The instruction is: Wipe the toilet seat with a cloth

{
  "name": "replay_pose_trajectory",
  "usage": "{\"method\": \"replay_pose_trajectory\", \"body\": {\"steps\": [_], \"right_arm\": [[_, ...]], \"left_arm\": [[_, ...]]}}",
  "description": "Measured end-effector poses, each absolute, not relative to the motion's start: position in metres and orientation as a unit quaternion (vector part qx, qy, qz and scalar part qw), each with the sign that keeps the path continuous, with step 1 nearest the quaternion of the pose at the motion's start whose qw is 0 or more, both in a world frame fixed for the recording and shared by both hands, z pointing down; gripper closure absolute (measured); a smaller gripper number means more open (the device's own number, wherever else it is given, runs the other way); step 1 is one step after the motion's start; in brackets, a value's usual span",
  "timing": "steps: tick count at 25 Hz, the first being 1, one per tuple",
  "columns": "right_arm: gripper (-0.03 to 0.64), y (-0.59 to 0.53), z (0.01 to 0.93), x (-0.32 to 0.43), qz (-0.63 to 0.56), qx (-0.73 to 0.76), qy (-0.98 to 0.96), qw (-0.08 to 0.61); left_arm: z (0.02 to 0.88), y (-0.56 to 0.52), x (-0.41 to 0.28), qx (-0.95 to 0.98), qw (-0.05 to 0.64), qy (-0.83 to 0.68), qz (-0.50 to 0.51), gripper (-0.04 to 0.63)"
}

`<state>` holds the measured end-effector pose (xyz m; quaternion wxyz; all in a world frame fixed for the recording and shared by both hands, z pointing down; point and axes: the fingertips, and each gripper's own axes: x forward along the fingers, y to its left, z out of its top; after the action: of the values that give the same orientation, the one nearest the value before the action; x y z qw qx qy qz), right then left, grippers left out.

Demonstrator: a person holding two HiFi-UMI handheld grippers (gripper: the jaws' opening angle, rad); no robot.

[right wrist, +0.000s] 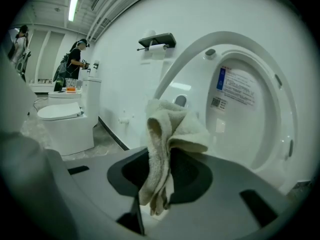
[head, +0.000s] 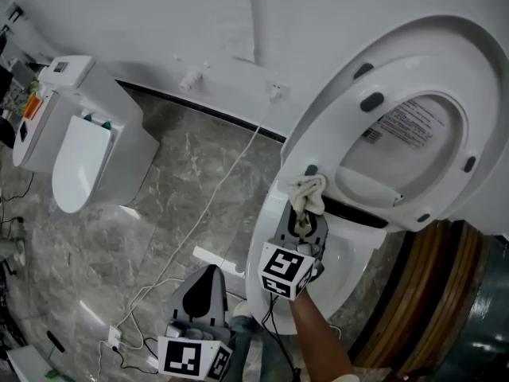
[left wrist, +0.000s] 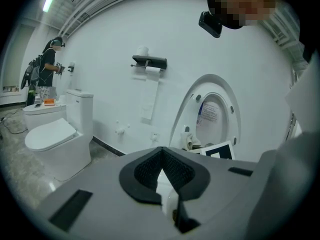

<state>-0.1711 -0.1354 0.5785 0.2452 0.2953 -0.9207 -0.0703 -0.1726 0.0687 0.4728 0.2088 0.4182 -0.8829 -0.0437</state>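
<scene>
Beige cloth [right wrist: 167,134] clamped in right gripper [right wrist: 159,178].

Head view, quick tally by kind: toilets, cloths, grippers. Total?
Toilets: 2 (raised-seat toilet, closed toilet)
Cloths: 1 (cloth)
Grippers: 2 (left gripper, right gripper)
Total: 5
</scene>
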Motion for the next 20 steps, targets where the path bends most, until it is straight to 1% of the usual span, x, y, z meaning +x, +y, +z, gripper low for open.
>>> {"method": "replay_pose_trajectory", "body": {"steps": [8, 20], "right_arm": [[0.52, -0.131, 0.566, -0.179, -0.135, 0.272, -0.913, 0.272], [0.52, -0.132, 0.541, -0.178, -0.204, 0.245, -0.9, 0.297]], "left_arm": [[0.474, 0.082, -0.176, 0.409, 0.21, -0.886, -0.053, 0.586], [0.459, 0.071, -0.174, 0.417, 0.202, -0.883, -0.071, 0.584]]}}
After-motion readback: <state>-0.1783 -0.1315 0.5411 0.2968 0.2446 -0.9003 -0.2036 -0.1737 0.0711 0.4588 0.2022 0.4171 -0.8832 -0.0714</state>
